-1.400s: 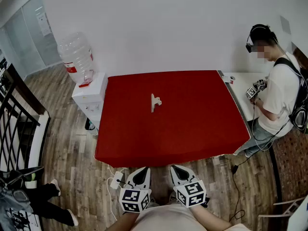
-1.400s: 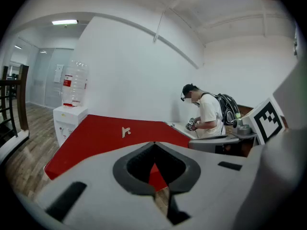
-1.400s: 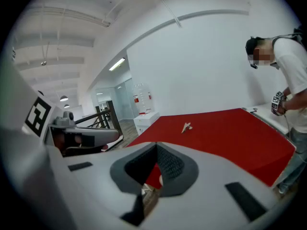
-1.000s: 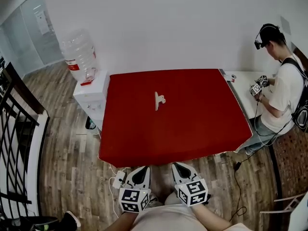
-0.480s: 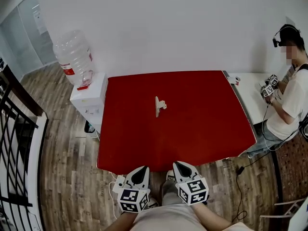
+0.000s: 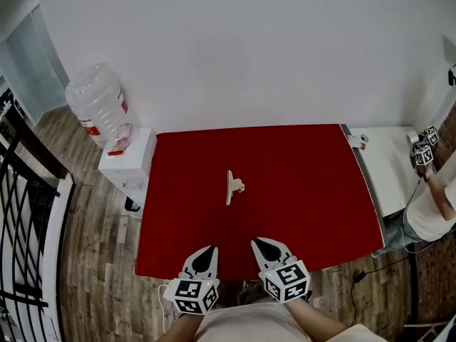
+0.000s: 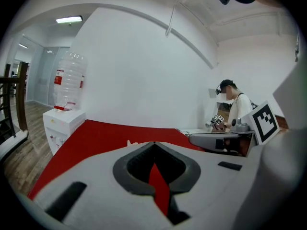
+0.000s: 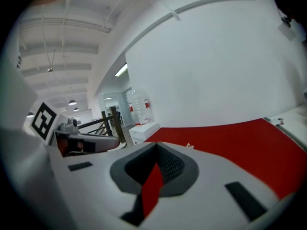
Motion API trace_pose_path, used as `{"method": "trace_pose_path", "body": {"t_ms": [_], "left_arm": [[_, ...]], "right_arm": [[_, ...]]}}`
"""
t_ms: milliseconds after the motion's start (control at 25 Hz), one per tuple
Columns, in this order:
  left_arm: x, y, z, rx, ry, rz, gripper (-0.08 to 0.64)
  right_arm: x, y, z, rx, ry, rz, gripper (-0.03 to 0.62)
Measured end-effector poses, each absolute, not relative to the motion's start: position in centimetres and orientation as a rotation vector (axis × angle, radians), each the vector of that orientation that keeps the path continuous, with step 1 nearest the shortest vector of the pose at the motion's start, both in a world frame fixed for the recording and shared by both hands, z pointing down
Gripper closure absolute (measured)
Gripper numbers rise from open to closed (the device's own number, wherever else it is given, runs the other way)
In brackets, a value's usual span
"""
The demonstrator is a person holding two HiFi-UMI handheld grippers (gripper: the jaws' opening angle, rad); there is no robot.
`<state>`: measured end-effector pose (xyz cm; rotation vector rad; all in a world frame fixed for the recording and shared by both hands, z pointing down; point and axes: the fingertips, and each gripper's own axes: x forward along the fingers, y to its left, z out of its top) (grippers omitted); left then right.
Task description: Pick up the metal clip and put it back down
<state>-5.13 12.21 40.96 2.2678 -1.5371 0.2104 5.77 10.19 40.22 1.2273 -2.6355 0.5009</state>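
Head view looks down on the red table (image 6: 306, 191), where the metal clip (image 6: 232, 186) lies near the table's middle, a little toward its left half and well apart from both grippers. At the table's near edge the left gripper (image 6: 206, 249) and the right gripper (image 6: 258, 242) hang side by side, tips pointing toward the clip, each with its jaws pressed together and nothing between them. A water dispenser (image 6: 122, 164) topped by a big bottle stands just beside the table's left side, and a white desk (image 6: 388, 164) adjoins its right side.
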Motion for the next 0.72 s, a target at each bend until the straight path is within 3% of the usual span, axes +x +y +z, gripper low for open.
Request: {"method": "trace_pose_path", "body": {"t_ms": [720], "left_arm": [[-6.0, 4.2, 40.6, 2.287, -1.526, 0.255, 0.554]], "right_arm": [[5.7, 2.9, 41.4, 1.328, -2.547, 0.567, 0.586]]}}
